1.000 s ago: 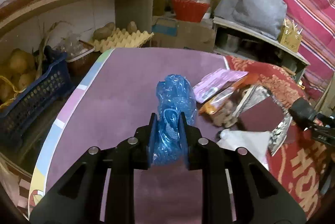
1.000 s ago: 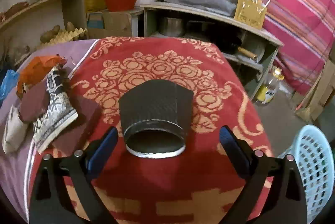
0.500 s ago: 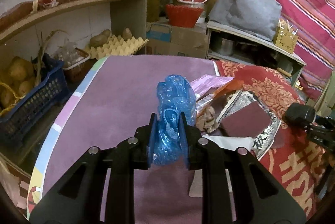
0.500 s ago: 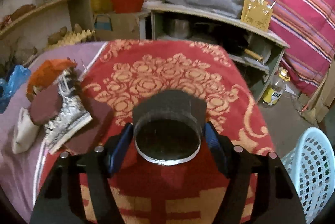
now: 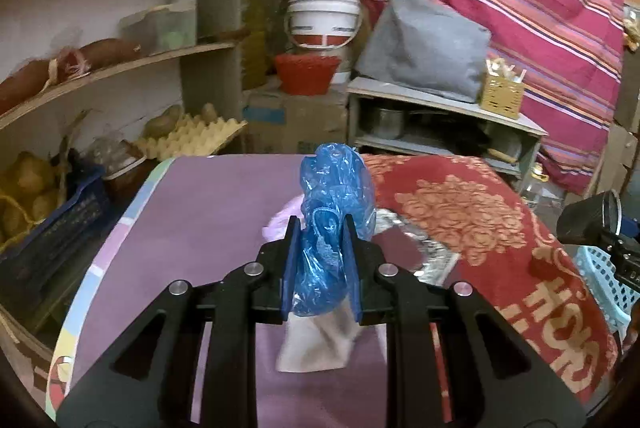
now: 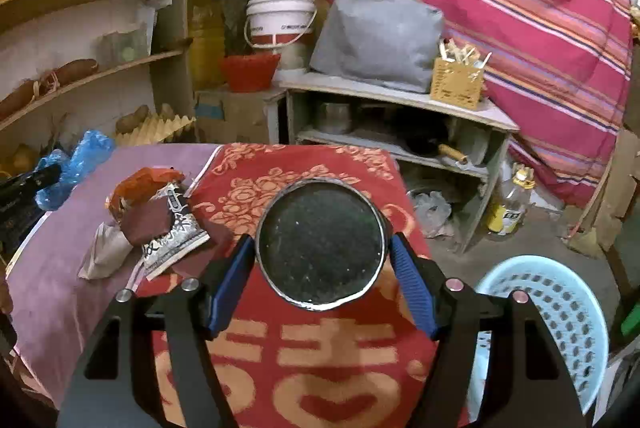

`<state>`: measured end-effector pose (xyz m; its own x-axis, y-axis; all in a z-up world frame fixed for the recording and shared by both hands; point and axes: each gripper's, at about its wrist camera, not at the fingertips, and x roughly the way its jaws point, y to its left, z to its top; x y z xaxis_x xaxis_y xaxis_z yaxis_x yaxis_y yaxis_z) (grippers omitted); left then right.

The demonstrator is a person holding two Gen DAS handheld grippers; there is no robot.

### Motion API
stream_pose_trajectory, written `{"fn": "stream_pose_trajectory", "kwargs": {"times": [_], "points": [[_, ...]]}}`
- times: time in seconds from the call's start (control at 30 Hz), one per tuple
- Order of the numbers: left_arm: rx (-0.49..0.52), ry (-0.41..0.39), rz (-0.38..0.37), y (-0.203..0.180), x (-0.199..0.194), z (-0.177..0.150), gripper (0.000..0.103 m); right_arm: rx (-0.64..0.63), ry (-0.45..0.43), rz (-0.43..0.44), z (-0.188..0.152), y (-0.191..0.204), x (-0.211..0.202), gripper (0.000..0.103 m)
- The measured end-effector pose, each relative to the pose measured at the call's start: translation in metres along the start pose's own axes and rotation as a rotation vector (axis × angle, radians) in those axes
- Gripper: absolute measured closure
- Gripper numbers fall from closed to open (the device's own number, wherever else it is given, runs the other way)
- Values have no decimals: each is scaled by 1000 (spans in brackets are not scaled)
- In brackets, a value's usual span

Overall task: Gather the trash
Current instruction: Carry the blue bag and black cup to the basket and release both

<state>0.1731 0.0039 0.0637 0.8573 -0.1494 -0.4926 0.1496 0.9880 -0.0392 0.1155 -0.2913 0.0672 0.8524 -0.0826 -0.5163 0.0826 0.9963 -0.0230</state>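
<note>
I see the table [image 6: 60, 292] under its red cloth [image 6: 320, 360], the light-blue basket [image 6: 560, 312] beside it. My right gripper [image 6: 322, 260] clamps the black cup [image 6: 320, 244] above the cloth. My left gripper [image 5: 319, 266] pinches the blue plastic bag [image 5: 332, 196] over 1 wrapper pile [image 6: 160, 224].

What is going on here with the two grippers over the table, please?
A person is clearing trash off a cloth-covered table with two handheld grippers. The left gripper is clamped on a crumpled blue plastic bag. The right gripper grips a dark round can by its sides, open end facing the camera. A pile of wrappers lies on the table, and a light blue basket stands on the floor at the right.
</note>
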Motion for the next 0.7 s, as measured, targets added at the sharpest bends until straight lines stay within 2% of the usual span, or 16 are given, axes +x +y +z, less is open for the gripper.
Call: {"fn": "stream_pose_trajectory", "kwargs": {"times": [0.23, 0.4, 0.7], "points": [[31, -12, -87, -52, -8, 2, 83, 49, -17, -69, -16, -52, -36, 34], [75, -29, -165, -103, -15, 3, 83, 91, -24, -141, -29, -91, -56, 34], [168, -6, -314, -196, -13, -11, 83, 158, -30, -274, -53, -159, -86, 34]]}}
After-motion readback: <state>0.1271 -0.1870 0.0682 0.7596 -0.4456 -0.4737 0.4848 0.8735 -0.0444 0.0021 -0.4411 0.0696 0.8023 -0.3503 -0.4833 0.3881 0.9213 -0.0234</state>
